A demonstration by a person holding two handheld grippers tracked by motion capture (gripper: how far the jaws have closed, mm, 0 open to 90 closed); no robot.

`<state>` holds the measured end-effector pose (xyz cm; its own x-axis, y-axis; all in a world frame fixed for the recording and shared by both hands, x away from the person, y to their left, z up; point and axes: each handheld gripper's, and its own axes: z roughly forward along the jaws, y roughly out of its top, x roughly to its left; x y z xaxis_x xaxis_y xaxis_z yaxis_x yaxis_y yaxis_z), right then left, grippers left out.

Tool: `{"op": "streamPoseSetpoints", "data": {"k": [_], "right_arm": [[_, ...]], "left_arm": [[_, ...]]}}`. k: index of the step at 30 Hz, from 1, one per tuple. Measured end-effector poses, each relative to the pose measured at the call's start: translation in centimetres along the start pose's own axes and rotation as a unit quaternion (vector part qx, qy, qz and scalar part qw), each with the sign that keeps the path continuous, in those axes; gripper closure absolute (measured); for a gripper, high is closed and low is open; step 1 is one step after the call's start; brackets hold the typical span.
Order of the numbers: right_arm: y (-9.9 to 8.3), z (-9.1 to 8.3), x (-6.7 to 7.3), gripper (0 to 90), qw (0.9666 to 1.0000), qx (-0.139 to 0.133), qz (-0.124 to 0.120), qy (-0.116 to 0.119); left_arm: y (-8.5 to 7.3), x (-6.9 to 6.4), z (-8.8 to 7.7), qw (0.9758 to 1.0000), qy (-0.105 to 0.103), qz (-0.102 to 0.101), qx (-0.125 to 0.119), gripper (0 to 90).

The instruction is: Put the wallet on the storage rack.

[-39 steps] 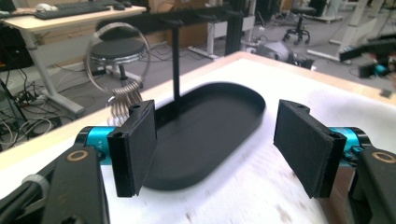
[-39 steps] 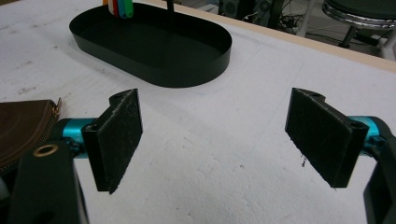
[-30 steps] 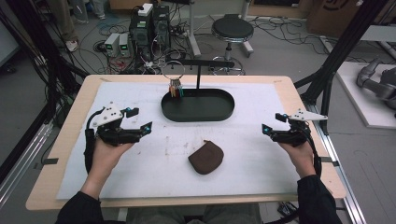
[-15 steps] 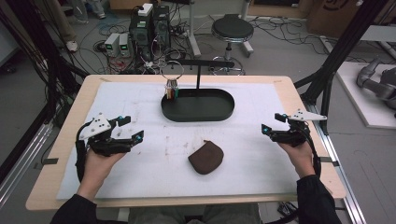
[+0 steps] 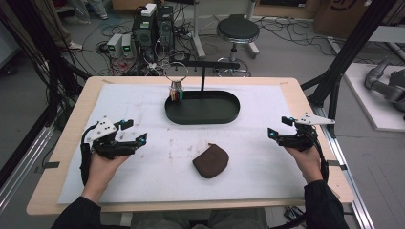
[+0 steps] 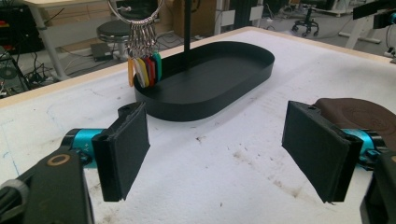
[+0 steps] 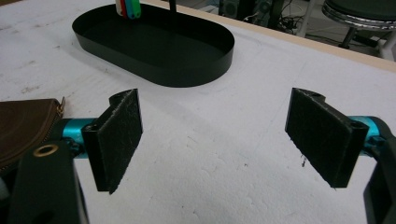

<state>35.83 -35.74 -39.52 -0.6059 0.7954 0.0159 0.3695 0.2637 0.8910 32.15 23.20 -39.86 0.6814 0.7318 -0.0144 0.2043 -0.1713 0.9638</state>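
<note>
Left hand pose: my left gripper (image 5: 136, 137) hovers low over the left part of the surface (image 5: 143, 109), forearm coming in from the near edge, jaws wide apart and holding nothing.
Right hand pose: my right gripper (image 5: 271, 134) sits near the right edge, pointing inward, jaws wide and bare.
Pouch: the brown pouch (image 5: 210, 161) lies flat between my two grippers, toward the near edge, well apart from both.
Tray: the black oval tray (image 5: 229, 114) lies beyond the pouch.
Left gripper view adds: a key ring (image 6: 135, 18) with coloured tags (image 6: 144, 70) hangs over the tray's end.
Right gripper view adds: the pouch's zipper pull (image 7: 61, 103).
Open room: bare surface between each gripper and the pouch.
</note>
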Motion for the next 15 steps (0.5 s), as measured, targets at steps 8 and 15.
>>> {"op": "streamPoseSetpoints", "data": {"k": [8, 15], "right_arm": [[0.0, 0.2, 0.0, 19.3, 1.0000, -0.002, 0.003, 0.000], [0.0, 0.2, 0.2, 19.3, 1.0000, 0.000, 0.000, 0.003]], "left_arm": [[-0.6, 0.6, -0.2, 0.9998, 0.014, -0.002, 0.012, 22.9], [-0.7, 1.1, -0.7, 0.9997, 0.021, -0.009, 0.001, 22.9]]}}
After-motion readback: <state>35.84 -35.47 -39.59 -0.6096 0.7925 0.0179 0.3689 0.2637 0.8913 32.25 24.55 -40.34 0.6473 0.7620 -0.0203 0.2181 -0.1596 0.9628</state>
